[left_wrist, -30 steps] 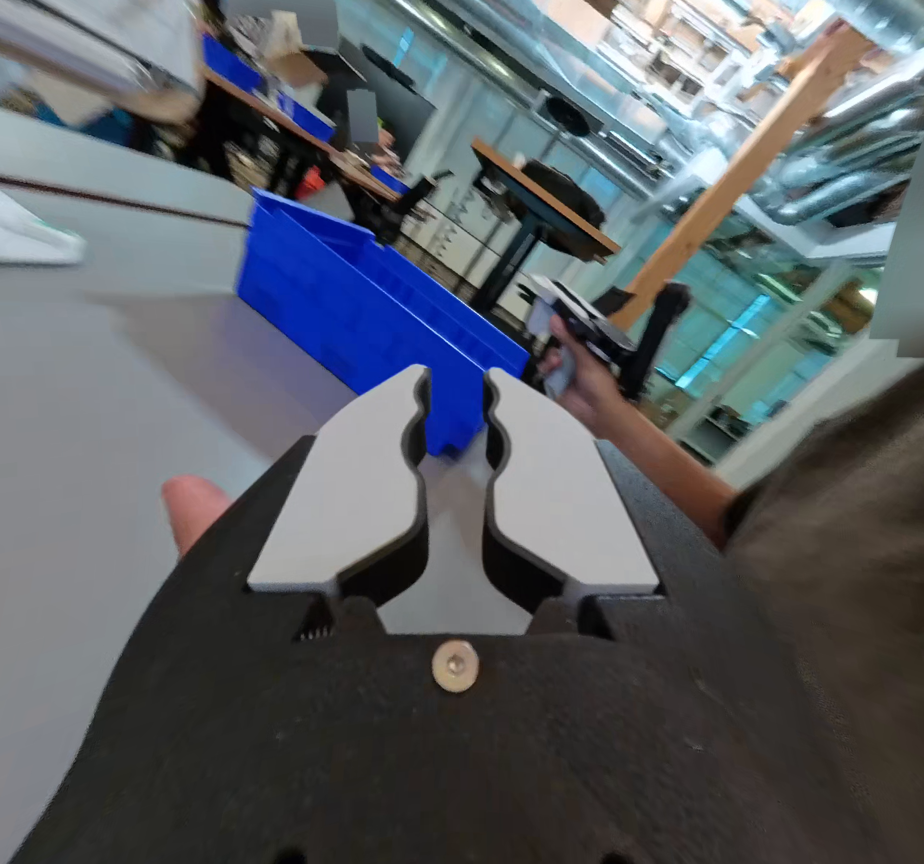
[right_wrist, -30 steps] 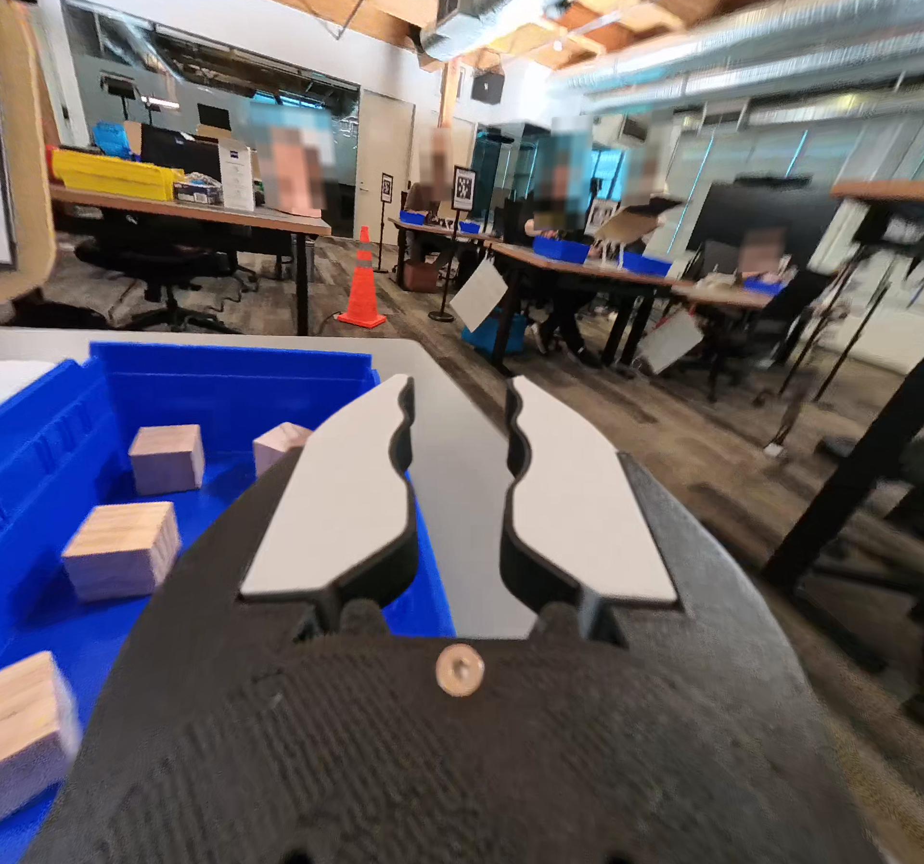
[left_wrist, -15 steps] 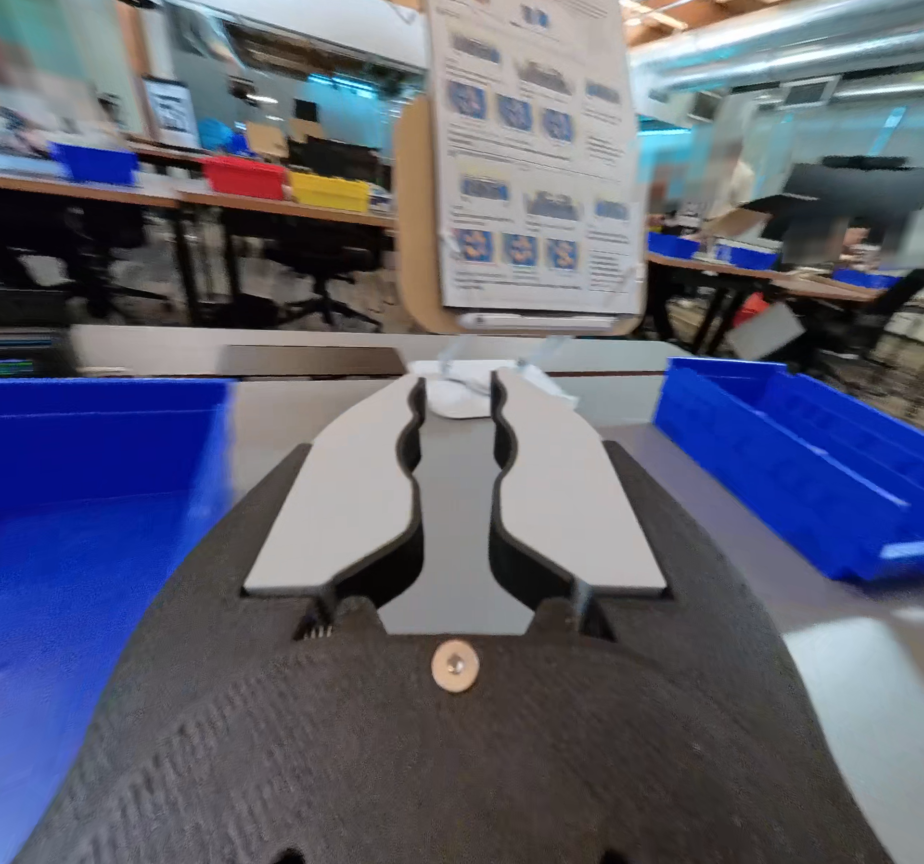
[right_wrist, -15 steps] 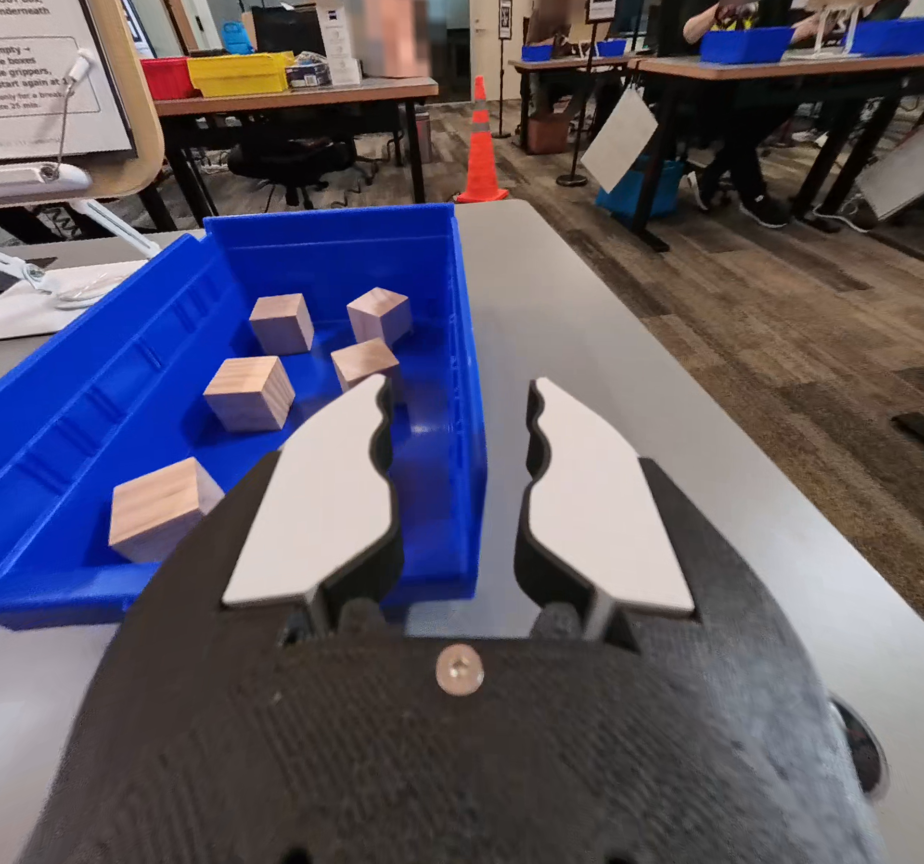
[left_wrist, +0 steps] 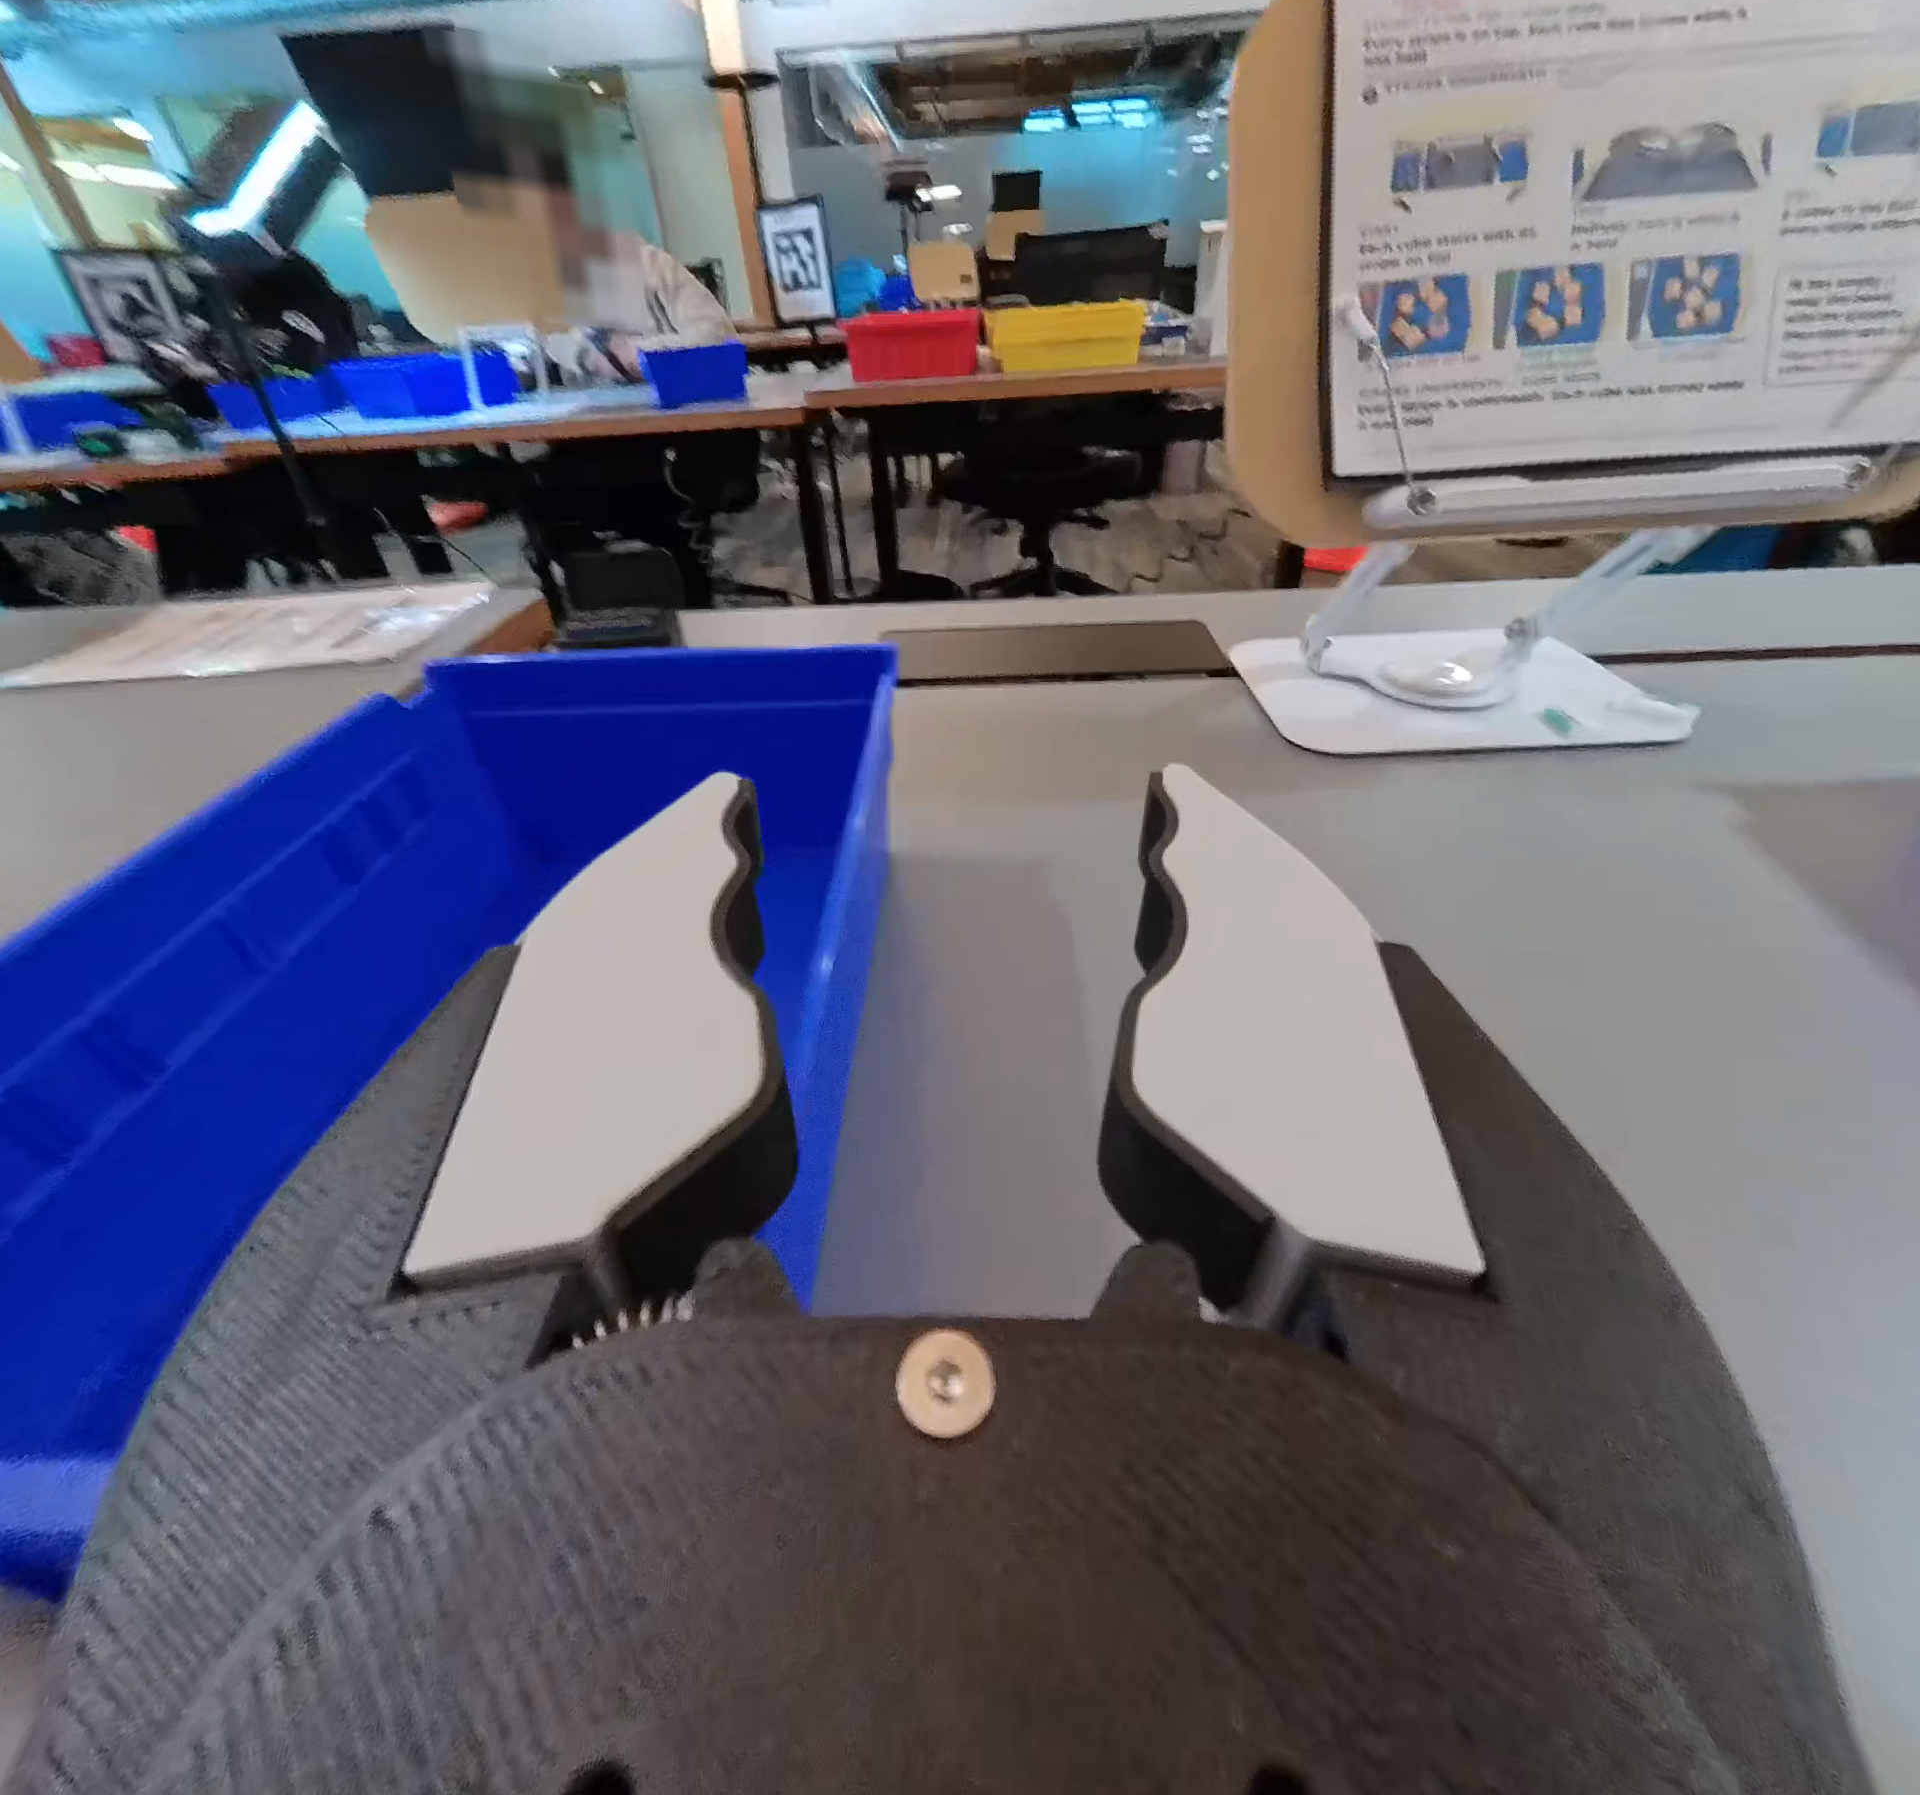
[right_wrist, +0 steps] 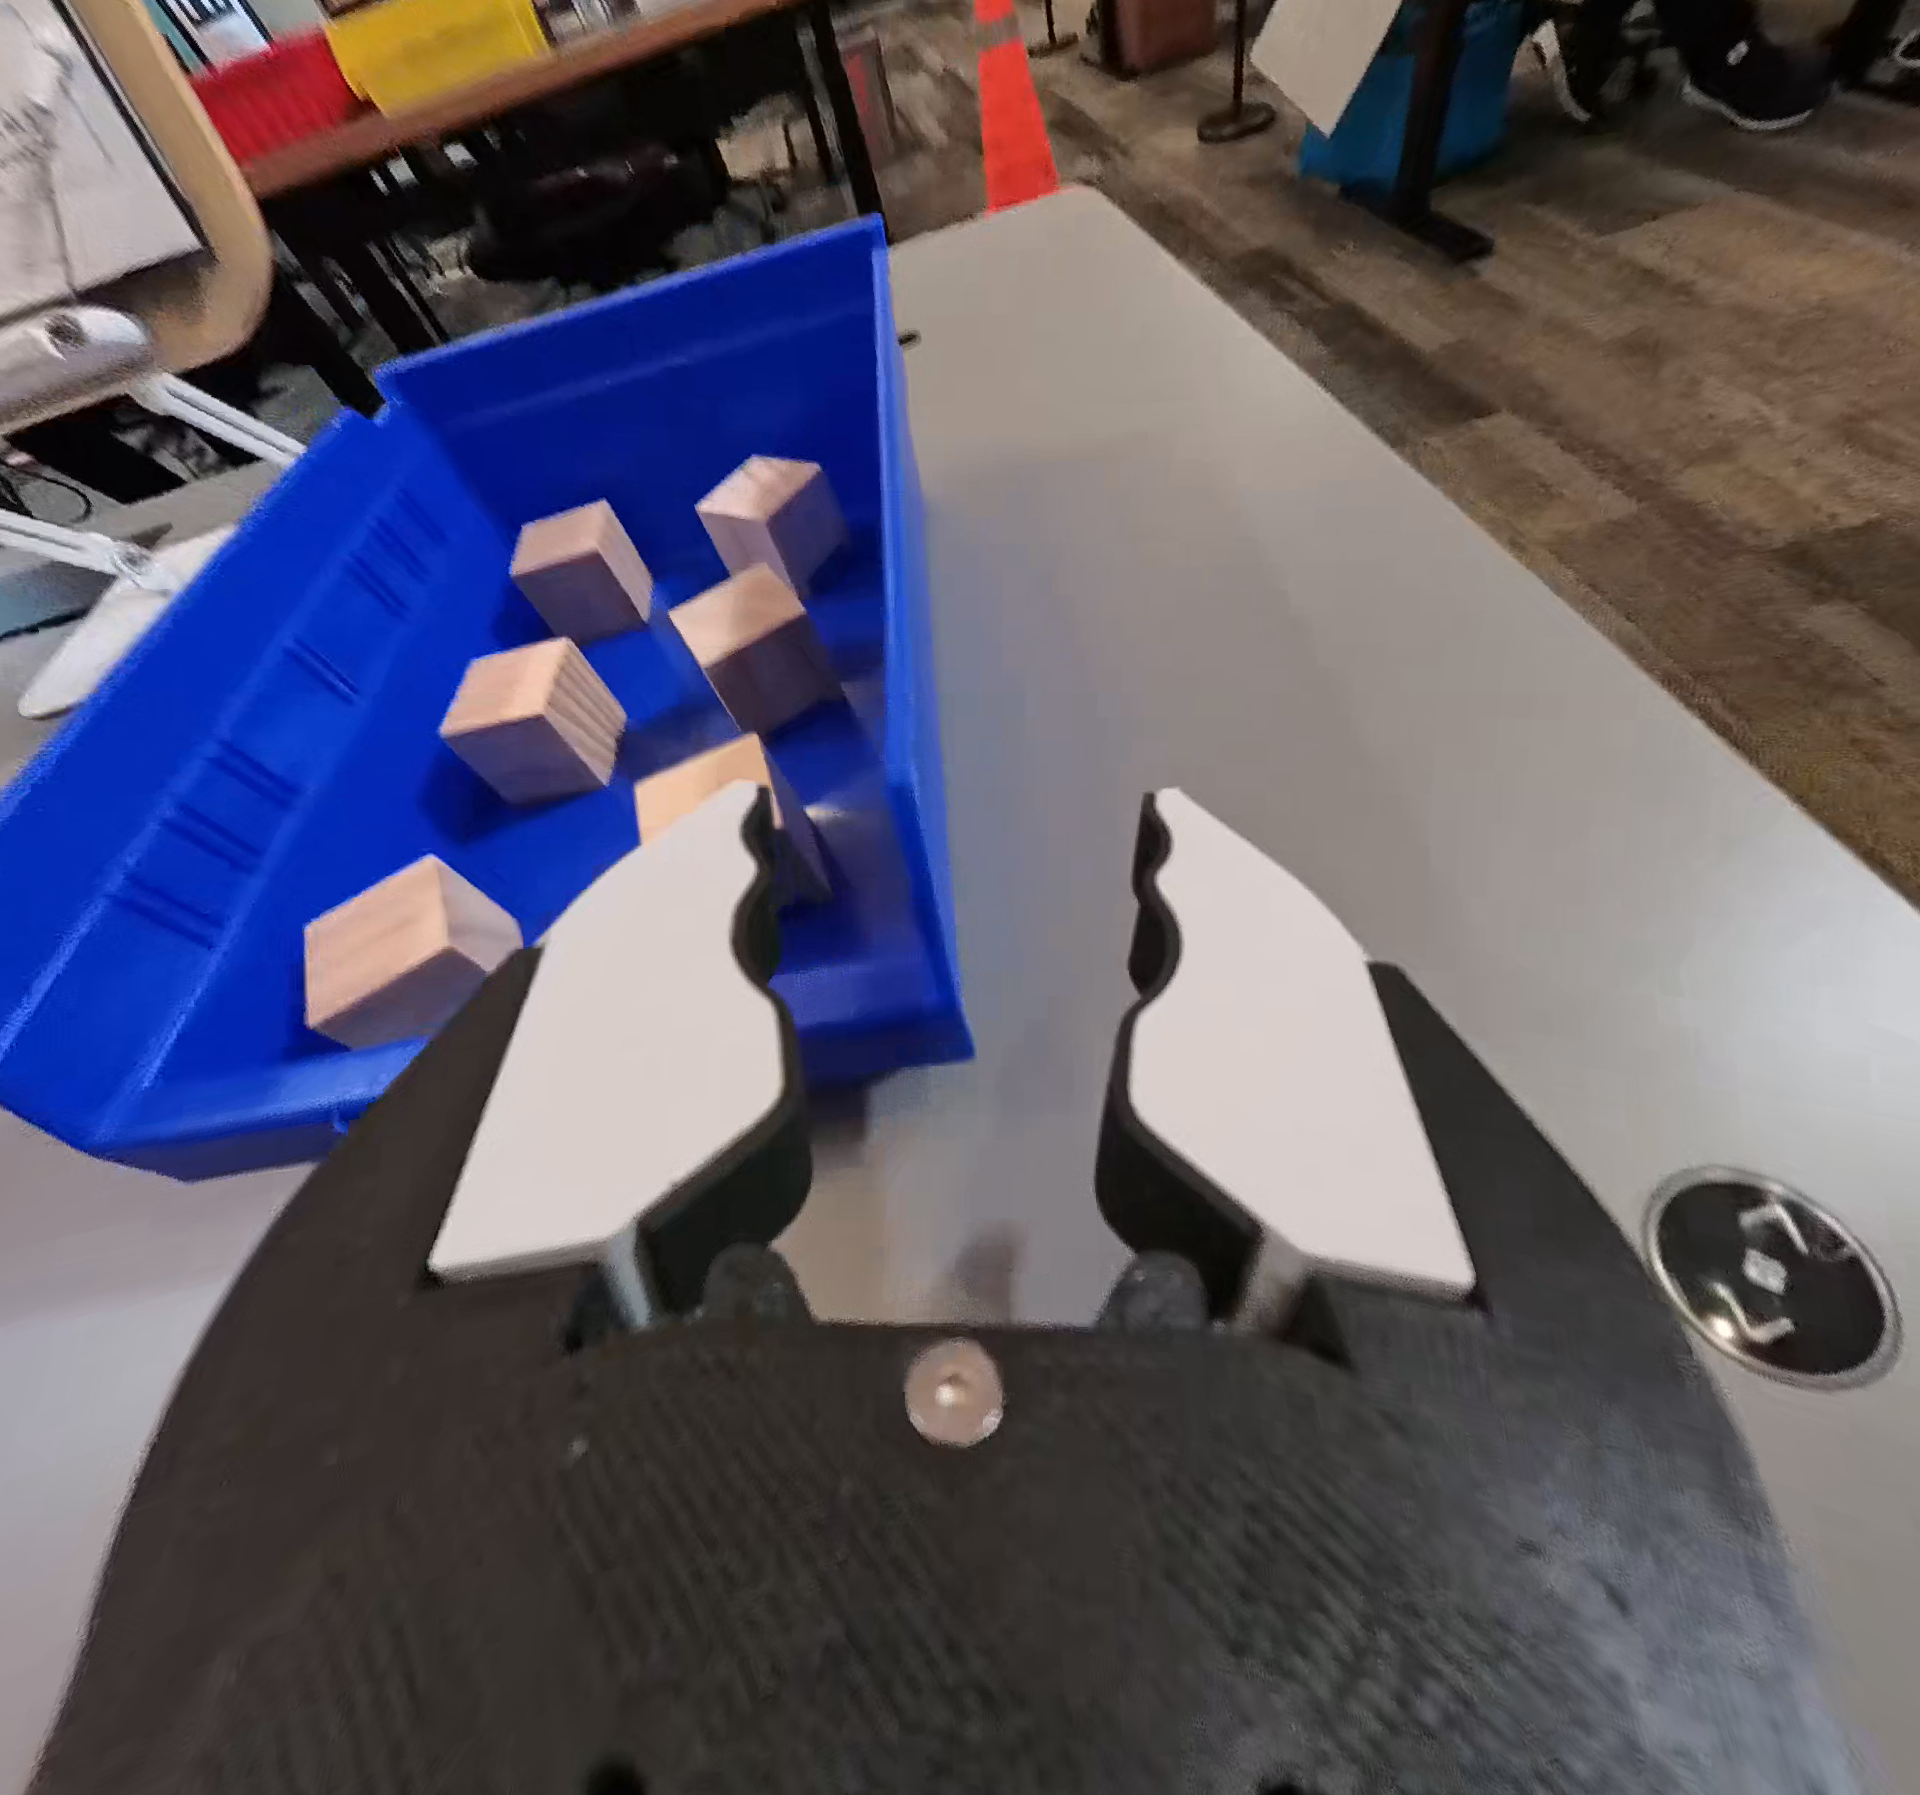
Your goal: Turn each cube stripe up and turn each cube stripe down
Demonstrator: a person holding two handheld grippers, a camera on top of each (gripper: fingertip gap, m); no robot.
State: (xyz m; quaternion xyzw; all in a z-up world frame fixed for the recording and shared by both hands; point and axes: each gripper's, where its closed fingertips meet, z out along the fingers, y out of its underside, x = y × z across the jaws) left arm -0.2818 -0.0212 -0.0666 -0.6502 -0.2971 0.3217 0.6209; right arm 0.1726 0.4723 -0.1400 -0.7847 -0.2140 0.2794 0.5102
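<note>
In the right wrist view a blue bin (right_wrist: 260,706) on the grey table (right_wrist: 1299,706) holds several plain wooden cubes, among them one at the near left (right_wrist: 400,950), one mid-left (right_wrist: 530,722) and one at the far right (right_wrist: 774,514). No stripe shows on any face I can see. My right gripper (right_wrist: 951,815) is open and empty, above the table just right of the bin's near right corner. In the left wrist view a second blue bin (left_wrist: 312,966) shows no cubes inside. My left gripper (left_wrist: 945,800) is open and empty, over that bin's right wall.
An instruction board on a white stand (left_wrist: 1455,685) stands at the back of the table. A round black grommet (right_wrist: 1771,1278) is set in the table at the right. The table's right edge (right_wrist: 1558,457) drops to the floor, with an orange cone (right_wrist: 1003,72) beyond.
Both grippers have opened wider. The left view has swung from the right side of the room round to the left bin. The right view has tilted down toward the bin with the cubes.
</note>
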